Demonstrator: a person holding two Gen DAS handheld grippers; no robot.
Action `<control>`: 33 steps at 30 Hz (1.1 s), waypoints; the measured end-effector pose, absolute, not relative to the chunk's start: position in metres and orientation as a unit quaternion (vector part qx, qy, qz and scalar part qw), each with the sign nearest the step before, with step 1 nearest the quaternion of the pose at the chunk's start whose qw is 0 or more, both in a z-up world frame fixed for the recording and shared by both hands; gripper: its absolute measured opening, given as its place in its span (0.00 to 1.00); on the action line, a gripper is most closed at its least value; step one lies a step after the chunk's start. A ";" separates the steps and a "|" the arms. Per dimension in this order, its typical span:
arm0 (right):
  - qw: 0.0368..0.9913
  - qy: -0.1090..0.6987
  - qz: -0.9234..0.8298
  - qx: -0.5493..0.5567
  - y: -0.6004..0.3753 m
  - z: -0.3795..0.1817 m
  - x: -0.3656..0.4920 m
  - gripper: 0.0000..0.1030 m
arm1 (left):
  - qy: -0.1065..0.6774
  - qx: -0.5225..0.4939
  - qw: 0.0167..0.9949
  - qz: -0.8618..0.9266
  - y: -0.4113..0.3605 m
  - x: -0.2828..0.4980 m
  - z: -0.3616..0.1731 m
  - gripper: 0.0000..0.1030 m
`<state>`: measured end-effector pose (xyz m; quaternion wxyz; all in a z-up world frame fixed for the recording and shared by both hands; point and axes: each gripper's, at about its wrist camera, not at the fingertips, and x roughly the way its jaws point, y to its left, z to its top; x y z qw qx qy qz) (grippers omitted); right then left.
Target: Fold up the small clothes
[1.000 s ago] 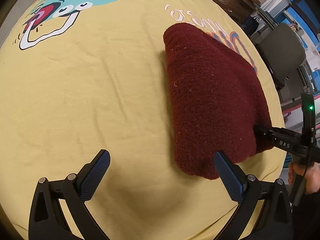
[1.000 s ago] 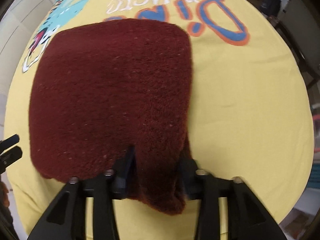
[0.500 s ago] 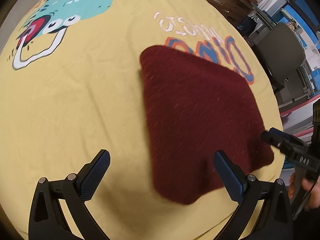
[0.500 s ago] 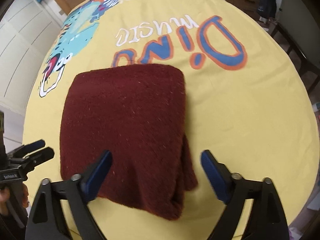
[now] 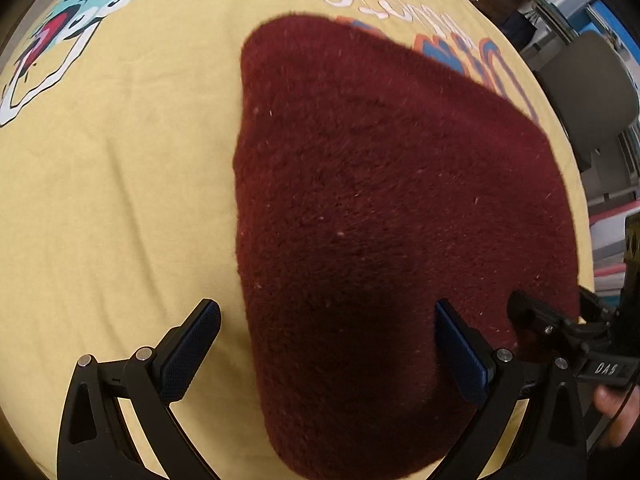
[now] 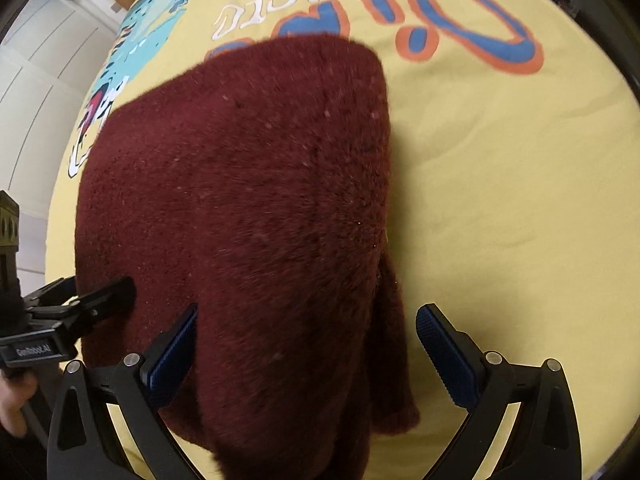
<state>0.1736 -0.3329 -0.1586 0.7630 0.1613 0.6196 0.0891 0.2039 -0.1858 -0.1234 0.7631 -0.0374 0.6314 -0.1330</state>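
Note:
A dark red fleece garment [image 5: 380,208] lies folded on the yellow printed sheet [image 5: 120,160]. My left gripper [image 5: 324,354] is open, its jaws straddling the near left corner of the garment, close over it. My right gripper [image 6: 308,354] is open too, its jaws astride the garment's [image 6: 248,200] near right edge, where a lower layer sticks out. Each gripper shows in the other's view: the right one [image 5: 560,336] at the garment's right corner, the left one [image 6: 68,312] at its left edge.
The sheet [image 6: 500,168] carries a dinosaur print [image 5: 60,36] and the words "Dino music" [image 6: 400,16]. A grey chair [image 5: 588,92] and boxes stand beyond the far right edge. White cupboard doors [image 6: 36,80] are at the left.
The right gripper let go of the garment's edge and opened. Both grippers drew back, then moved in close over the garment's near corners, which now fill both views.

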 end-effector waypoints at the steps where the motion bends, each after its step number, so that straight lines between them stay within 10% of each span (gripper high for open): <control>1: 0.764 0.618 0.090 0.162 -0.333 -0.159 0.173 0.99 | 0.629 -0.037 0.765 -0.133 -0.186 0.203 -0.125 1.00; 9: 0.762 0.621 0.078 0.163 -0.327 -0.159 0.173 0.98 | 0.613 -0.009 0.778 -0.136 -0.192 0.196 -0.130 0.98; 21: 0.771 0.612 0.097 0.146 -0.304 -0.126 0.178 0.43 | 0.600 -0.008 0.779 -0.180 -0.200 0.199 -0.113 0.48; 33: 0.811 0.555 0.142 0.121 -0.240 -0.048 0.184 0.36 | 0.543 -0.035 0.807 -0.231 -0.149 0.209 -0.029 0.42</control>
